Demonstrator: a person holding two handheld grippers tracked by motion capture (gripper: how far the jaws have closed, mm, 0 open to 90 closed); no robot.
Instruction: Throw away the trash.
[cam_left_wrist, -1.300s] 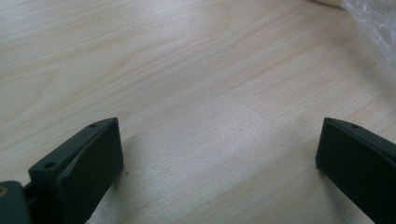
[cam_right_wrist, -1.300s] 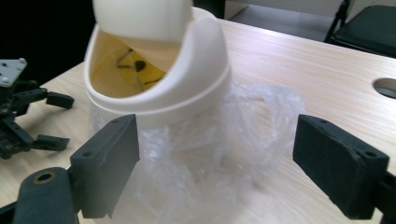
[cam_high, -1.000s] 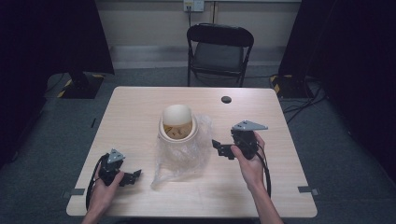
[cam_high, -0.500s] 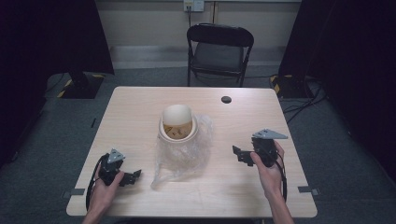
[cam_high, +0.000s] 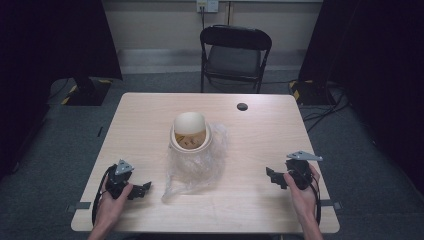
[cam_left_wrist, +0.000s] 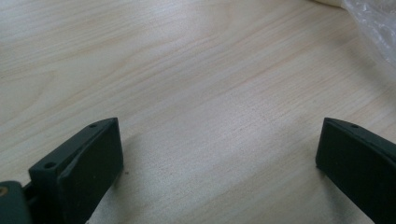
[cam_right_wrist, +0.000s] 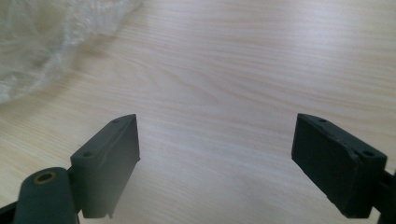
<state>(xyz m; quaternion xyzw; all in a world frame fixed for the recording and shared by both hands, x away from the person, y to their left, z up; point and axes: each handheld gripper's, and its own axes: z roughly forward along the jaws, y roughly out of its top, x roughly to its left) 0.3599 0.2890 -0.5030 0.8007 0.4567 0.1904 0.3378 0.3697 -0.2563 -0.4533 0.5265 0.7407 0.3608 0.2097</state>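
clear plastic bag (cam_high: 195, 165) around bowl (cam_high: 189, 132) between gaping left gripper (cam_high: 142, 189) and right gripper (cam_high: 272, 176)

Container (cam_high: 189, 131) contents too small

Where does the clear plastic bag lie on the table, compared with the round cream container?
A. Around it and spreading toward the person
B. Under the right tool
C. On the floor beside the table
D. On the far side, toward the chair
A: the high view shows the plastic bag bunched around the cream container and spreading toward the person's edge of the table.
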